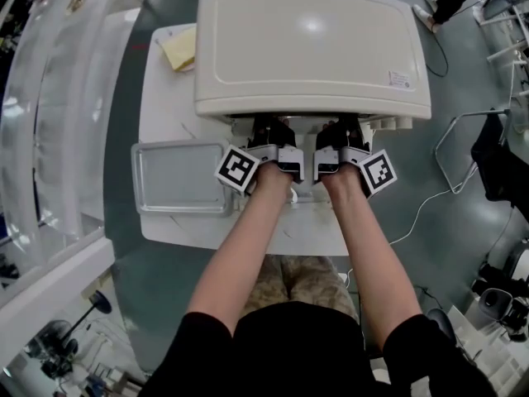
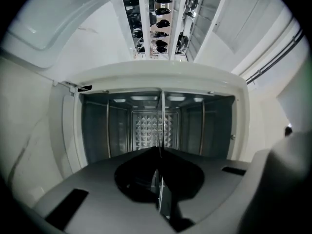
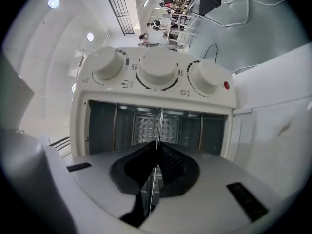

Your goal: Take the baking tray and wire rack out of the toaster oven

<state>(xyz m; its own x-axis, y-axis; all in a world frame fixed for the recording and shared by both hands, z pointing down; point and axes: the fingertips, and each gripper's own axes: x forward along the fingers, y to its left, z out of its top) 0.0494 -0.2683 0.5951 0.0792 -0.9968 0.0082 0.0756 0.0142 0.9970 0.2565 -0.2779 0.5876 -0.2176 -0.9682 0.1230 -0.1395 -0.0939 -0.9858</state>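
Observation:
The cream toaster oven (image 1: 310, 48) stands on the white table (image 1: 161, 118), its front open towards me. Both grippers reach level into the opening, side by side. The wire rack (image 2: 161, 113) shows edge-on as a thin metal line running into the dark oven cavity. My left gripper (image 2: 158, 152) is shut on its front edge, and so is my right gripper (image 3: 157, 147), where the wire rack (image 3: 160, 123) shows the same way. From the head view, the left gripper (image 1: 273, 132) and right gripper (image 1: 343, 132) sit under the oven's top edge. The baking tray (image 1: 178, 176) lies empty on the table to the left.
A yellow cloth (image 1: 180, 50) lies at the table's back left corner. Three knobs (image 3: 157, 71) line the oven's control panel. A clear curved barrier (image 1: 50, 114) borders the left side, and a chair frame (image 1: 463, 151) and cables stand on the floor at the right.

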